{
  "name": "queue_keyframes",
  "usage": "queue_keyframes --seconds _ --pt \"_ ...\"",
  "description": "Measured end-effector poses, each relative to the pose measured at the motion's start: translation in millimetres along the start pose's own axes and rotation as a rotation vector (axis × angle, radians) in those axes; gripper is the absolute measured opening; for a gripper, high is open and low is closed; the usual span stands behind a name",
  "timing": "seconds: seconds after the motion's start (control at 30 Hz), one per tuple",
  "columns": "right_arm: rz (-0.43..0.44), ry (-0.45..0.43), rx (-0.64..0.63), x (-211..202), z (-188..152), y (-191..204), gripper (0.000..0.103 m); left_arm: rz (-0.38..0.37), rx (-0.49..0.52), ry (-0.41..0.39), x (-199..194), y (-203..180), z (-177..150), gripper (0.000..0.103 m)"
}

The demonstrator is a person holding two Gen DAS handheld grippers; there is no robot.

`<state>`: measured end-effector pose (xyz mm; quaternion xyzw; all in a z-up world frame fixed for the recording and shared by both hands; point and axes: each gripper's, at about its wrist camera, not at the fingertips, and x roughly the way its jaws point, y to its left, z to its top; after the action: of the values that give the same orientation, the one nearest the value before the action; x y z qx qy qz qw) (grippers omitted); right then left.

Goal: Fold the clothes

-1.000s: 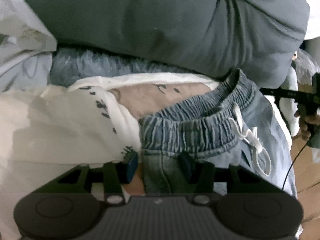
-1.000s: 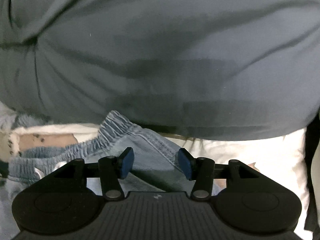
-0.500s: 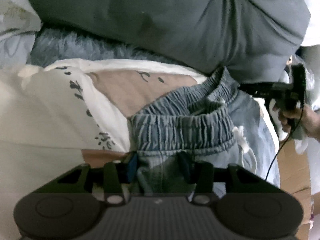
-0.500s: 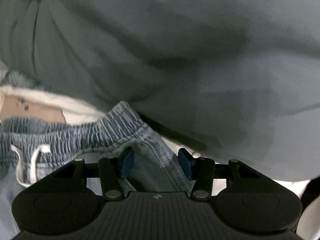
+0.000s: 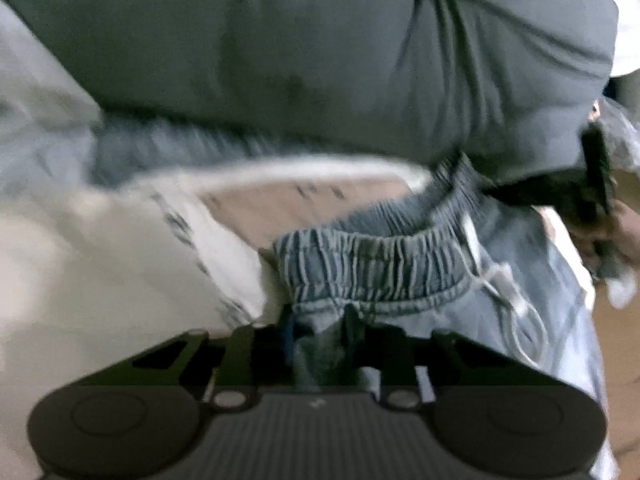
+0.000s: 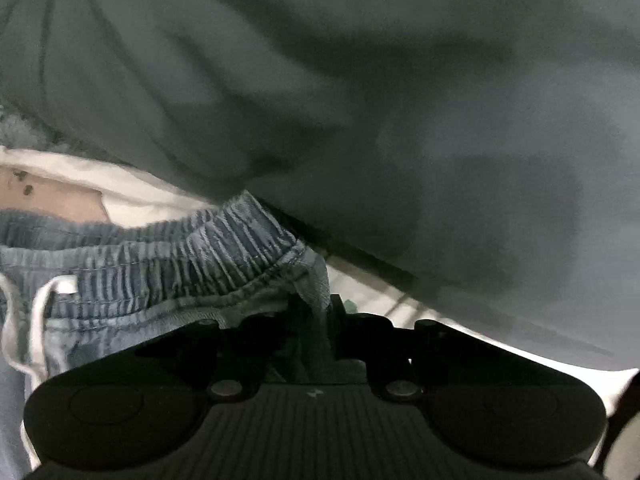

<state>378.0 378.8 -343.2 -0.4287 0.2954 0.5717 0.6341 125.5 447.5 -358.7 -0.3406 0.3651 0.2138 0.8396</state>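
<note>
Blue denim trousers (image 5: pixel 380 264) with a gathered elastic waistband and a white drawstring (image 5: pixel 508 292) lie on a white and tan printed cloth (image 5: pixel 304 204). My left gripper (image 5: pixel 318 330) is shut on the trousers just below the waistband's left end. In the right wrist view my right gripper (image 6: pixel 316 312) is shut on the right end of the trousers (image 6: pixel 168 264), with denim bunched between its fingers. In the left wrist view the other gripper (image 5: pixel 576 192) shows at the far right, held by a hand.
A big dark grey cushion or bedding mass (image 5: pixel 320 52) fills the upper half of both views, close behind the waistband. A fuzzy blue-grey fabric (image 5: pixel 168 148) lies under it at left. White bedding (image 5: pixel 60 264) spreads to the left.
Both grippers have gone from open to shut on the trousers, one near each end of the waistband. The left view is now blurred by motion.
</note>
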Motion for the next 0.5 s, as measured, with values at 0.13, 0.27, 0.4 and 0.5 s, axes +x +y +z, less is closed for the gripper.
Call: queue_keyframes --seconds 0.13,0.27,0.4,0.5 --pt "-0.023 -0.069 0.0 -29.7 -6.5 4.0 0.004 0.034 0.025 -0.079 -27.0 -2.1 6.6 0.023" --pt "-0.046 -0.138 0.0 -59.5 -12.9 7.9 0.003 0.085 0.077 -0.137 -47.9 -10.1 7.7 0.023" --pt "-0.063 -0.168 0.006 -73.4 -10.0 16.6 0.002 0.119 0.093 -0.181 -65.0 -10.1 10.2 0.022" --pt "-0.074 -0.185 0.012 -81.6 -6.5 23.9 0.002 0.139 0.098 -0.195 -72.3 -7.3 12.3 0.022"
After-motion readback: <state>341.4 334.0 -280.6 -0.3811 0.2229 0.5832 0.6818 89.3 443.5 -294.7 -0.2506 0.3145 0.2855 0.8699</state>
